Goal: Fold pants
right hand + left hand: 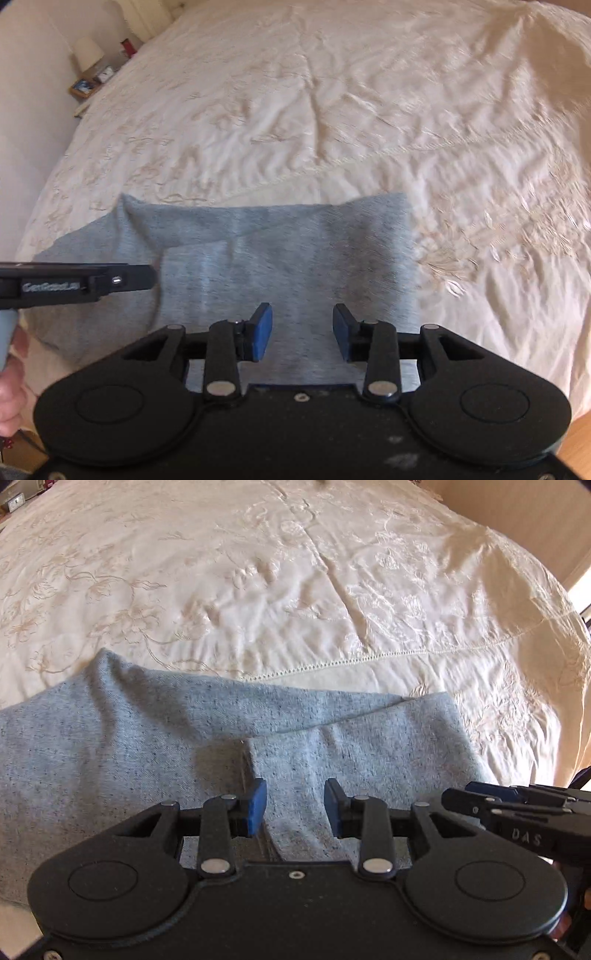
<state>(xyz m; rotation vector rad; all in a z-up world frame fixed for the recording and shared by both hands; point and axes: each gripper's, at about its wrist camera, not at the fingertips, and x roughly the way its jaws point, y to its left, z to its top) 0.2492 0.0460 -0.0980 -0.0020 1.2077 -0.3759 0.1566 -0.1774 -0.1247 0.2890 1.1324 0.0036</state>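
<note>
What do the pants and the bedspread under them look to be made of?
The pants look like soft heathered knit, perhaps a cotton jersey: pale blue-grey with dark flecks, matte, lying in loose folds. The bedspread looks like a cream woven cloth, likely cotton or a blend, with a slight sheen, raised floral embroidery and an openwork stitched seam; the exact fibre cannot be told.

Pants [147, 731] on bedspread [295, 572], apparently folded

Bright daylight fell across the bed [295, 590], brightest toward its right edge. Soft shadows lay on the grey pants [129, 738] below the grippers. The right wrist view was motion-blurred; the left stayed sharp. Both bowed strongly at their edges.
</note>
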